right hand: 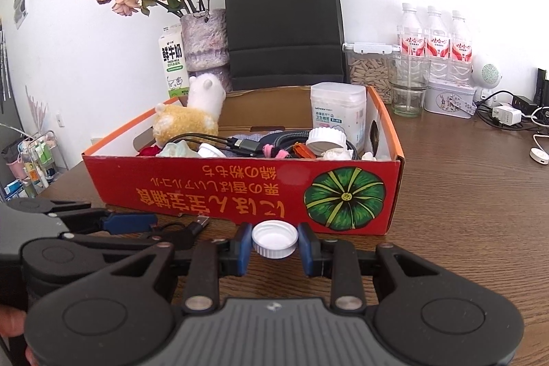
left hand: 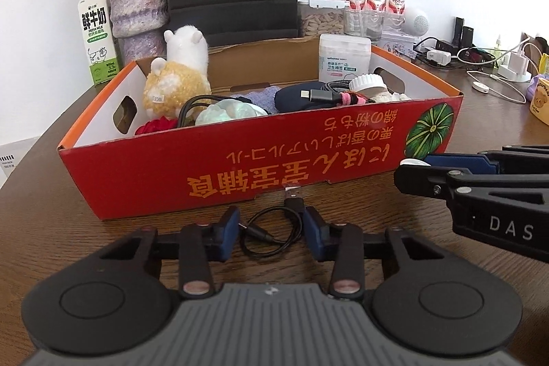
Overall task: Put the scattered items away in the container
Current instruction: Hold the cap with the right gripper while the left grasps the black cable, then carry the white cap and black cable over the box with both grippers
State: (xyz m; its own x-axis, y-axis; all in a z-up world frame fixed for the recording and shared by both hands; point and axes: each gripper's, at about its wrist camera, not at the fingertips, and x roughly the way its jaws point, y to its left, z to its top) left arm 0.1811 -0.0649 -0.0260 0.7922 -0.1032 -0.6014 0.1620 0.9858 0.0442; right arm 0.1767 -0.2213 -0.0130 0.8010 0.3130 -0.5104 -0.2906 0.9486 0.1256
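A red cardboard box (left hand: 240, 160) with a pumpkin picture (right hand: 344, 198) stands on the wooden table and holds a plush alpaca (left hand: 178, 81), cables, lids and a cotton-swab tub (left hand: 345, 60). A short black USB cable (left hand: 274, 228) lies coiled on the table before the box, between the fingers of my open left gripper (left hand: 271, 228). My right gripper (right hand: 274, 242) has its blue pads against both sides of a white bottle cap (right hand: 274, 239) just in front of the box. The right gripper also shows at the right of the left wrist view (left hand: 429, 167).
Behind the box stand a black paper bag (right hand: 284, 23), a vase of dried roses (right hand: 206, 40), a milk carton (left hand: 97, 40), three water bottles (right hand: 434, 36), a glass (right hand: 408, 84) and a seed container (right hand: 369, 74). Chargers and cables (left hand: 497, 64) lie at the right.
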